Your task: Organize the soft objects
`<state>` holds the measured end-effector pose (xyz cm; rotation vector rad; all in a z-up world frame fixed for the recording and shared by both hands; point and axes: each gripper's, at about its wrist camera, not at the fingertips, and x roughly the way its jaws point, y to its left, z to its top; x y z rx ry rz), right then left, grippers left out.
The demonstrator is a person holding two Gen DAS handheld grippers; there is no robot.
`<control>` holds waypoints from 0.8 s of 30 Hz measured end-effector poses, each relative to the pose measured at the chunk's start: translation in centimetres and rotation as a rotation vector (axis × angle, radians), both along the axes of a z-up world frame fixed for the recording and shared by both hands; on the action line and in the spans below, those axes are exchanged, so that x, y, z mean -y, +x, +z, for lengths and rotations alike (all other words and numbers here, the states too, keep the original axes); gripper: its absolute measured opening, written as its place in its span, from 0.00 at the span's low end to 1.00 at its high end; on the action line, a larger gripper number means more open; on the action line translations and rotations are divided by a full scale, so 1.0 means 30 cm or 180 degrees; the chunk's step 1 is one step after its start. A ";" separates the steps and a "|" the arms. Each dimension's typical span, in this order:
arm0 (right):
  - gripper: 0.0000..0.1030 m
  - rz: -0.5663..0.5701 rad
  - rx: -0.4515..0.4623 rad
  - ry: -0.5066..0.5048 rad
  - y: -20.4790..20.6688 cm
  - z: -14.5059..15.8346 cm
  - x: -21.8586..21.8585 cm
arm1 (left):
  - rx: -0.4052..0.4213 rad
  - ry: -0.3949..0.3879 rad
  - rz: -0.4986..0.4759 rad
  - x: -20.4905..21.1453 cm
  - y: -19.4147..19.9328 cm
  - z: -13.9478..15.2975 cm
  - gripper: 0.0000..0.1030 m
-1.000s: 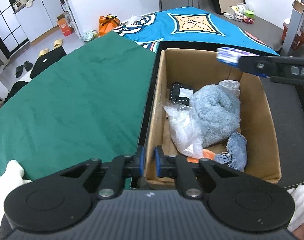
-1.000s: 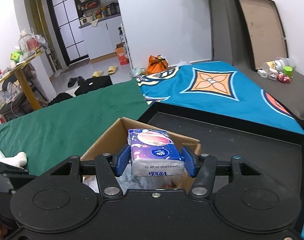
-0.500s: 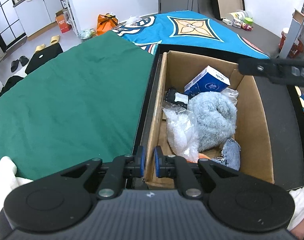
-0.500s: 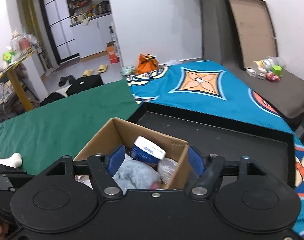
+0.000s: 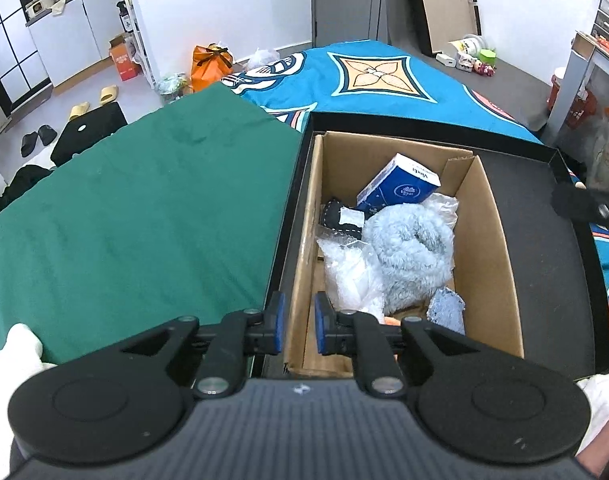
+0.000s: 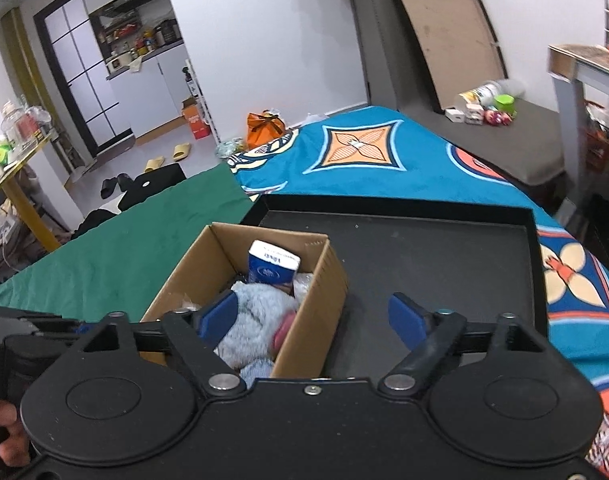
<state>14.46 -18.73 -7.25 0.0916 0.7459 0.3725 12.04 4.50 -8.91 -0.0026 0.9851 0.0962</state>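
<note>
A cardboard box (image 5: 492, 240) stands in a black tray (image 5: 544, 264). In it lie a blue tissue pack (image 5: 398, 186), a fluffy light-blue cloth (image 5: 412, 248), a clear plastic bag (image 5: 350, 276), a black item (image 5: 340, 216) and a small blue cloth (image 5: 446, 308). My left gripper (image 5: 295, 322) is nearly shut and empty, with its jaws astride the box's near left wall. My right gripper (image 6: 312, 314) is open and empty above the box's right wall (image 6: 316, 300); the tissue pack (image 6: 272, 266) leans at the far end.
A green cloth (image 5: 136, 208) covers the surface left of the tray. A blue patterned cloth (image 6: 384, 160) lies beyond and to the right. A white cloth (image 5: 8, 352) sits at the near left. The floor behind holds slippers and an orange bag (image 5: 210, 62).
My right gripper opened and let the tissue pack drop into the box, then drew back to the right. The left gripper stayed at the box's near wall.
</note>
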 end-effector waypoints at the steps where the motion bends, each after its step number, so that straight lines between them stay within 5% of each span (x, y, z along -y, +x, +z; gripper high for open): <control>1: 0.84 -0.0029 -0.0003 0.0026 -0.009 0.002 0.011 | 0.0003 -0.0004 -0.0007 0.003 -0.001 0.009 0.13; 4: 0.85 -0.0148 -0.0058 0.0100 -0.036 0.007 0.044 | 0.0006 -0.0019 -0.0026 0.014 -0.003 0.036 0.20; 8: 0.91 -0.0306 -0.0069 0.0206 -0.075 0.019 0.093 | 0.0083 -0.0053 -0.0085 0.034 -0.023 0.089 0.45; 14: 0.96 -0.0465 -0.0057 0.0309 -0.127 0.037 0.164 | 0.0184 -0.0020 -0.0143 0.075 -0.058 0.163 0.66; 24: 1.00 -0.0584 -0.0038 0.0359 -0.209 0.079 0.241 | 0.0318 0.0004 -0.0160 0.148 -0.145 0.255 0.80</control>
